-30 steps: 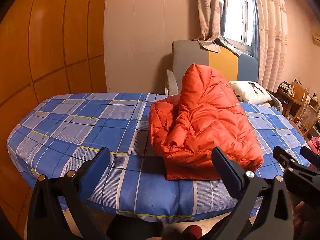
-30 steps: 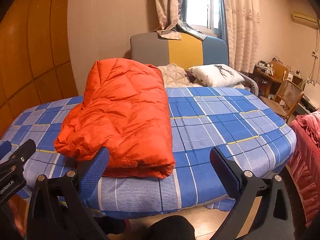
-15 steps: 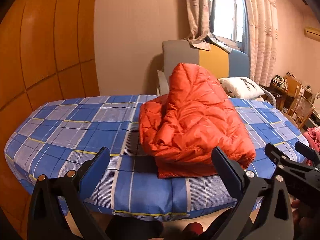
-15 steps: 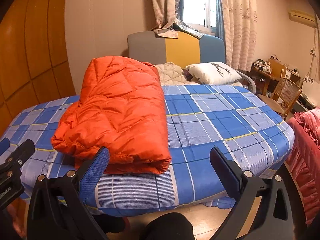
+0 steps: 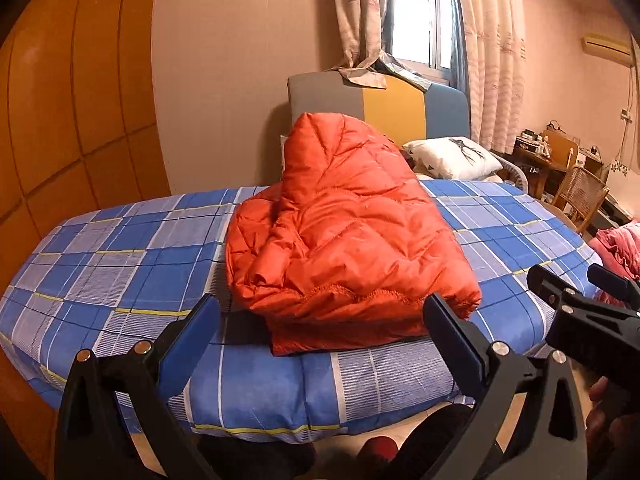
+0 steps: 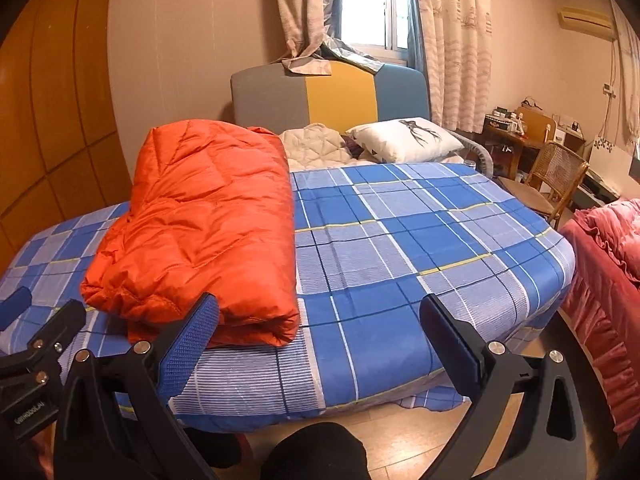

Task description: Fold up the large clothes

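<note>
An orange quilted down jacket (image 5: 344, 240) lies folded in a long bundle on the blue plaid bed (image 5: 120, 264), its hem end near the front edge. In the right wrist view the jacket (image 6: 208, 232) covers the bed's left half. My left gripper (image 5: 322, 324) hangs open off the bed's front edge, just short of the hem, holding nothing. My right gripper (image 6: 318, 322) is also open and empty, in front of the bed (image 6: 400, 240) to the right of the jacket. Each gripper shows at the edge of the other's view.
A grey, yellow and blue headboard (image 6: 332, 96) and a white pillow (image 6: 408, 140) stand behind the bed. A wicker chair (image 6: 556, 180) and cluttered desk sit at the right, a pink quilt (image 6: 608, 264) at the far right. Wooden wall panels (image 5: 72, 120) run along the left.
Both grippers have drawn back and a little upward from the bed, so the jacket sits farther off. The jacket has not moved and both jaws stay open.
</note>
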`<state>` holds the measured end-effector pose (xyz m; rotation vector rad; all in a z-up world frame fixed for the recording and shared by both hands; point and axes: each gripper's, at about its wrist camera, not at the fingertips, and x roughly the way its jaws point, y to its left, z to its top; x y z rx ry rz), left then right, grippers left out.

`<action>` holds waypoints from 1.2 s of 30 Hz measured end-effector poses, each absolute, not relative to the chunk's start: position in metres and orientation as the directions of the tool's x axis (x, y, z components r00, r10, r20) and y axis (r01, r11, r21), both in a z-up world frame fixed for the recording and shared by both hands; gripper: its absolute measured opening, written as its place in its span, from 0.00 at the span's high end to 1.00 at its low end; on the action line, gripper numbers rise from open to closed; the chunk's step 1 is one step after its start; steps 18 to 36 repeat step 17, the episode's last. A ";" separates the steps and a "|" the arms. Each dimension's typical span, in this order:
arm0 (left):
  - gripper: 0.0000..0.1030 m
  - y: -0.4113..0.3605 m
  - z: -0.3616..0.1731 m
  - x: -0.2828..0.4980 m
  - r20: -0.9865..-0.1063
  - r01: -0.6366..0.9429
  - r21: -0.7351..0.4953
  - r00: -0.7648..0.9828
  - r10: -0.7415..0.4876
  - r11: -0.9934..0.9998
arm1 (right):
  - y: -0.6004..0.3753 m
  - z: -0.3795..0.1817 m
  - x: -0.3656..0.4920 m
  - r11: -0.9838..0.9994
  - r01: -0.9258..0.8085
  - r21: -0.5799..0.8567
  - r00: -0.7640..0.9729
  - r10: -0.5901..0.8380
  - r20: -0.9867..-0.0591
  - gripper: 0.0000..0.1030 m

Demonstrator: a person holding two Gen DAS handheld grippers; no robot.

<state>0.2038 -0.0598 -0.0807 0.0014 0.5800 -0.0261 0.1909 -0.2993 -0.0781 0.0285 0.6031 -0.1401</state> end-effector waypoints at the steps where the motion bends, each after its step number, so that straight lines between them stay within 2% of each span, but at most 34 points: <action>1: 0.02 -0.060 -0.082 0.204 -0.550 0.029 -0.011 0.834 -0.031 1.000 | -0.299 -0.079 0.192 0.990 0.137 -0.016 0.813 -0.122 -0.569 0.03; 4: 0.02 -0.060 -0.083 0.201 -0.527 0.015 0.005 0.850 -0.010 1.000 | -0.298 -0.083 0.192 0.992 0.124 -0.016 0.811 -0.111 -0.574 0.03; 16: 0.02 -0.049 -0.087 0.209 -0.565 -0.036 -0.045 0.825 0.005 0.998 | -0.295 -0.089 0.195 0.994 0.114 0.004 0.806 -0.090 -0.585 0.03; 36: 0.02 -0.047 -0.088 0.208 -0.565 -0.037 -0.050 0.825 0.002 0.998 | -0.295 -0.089 0.195 0.994 0.114 0.003 0.806 -0.091 -0.585 0.03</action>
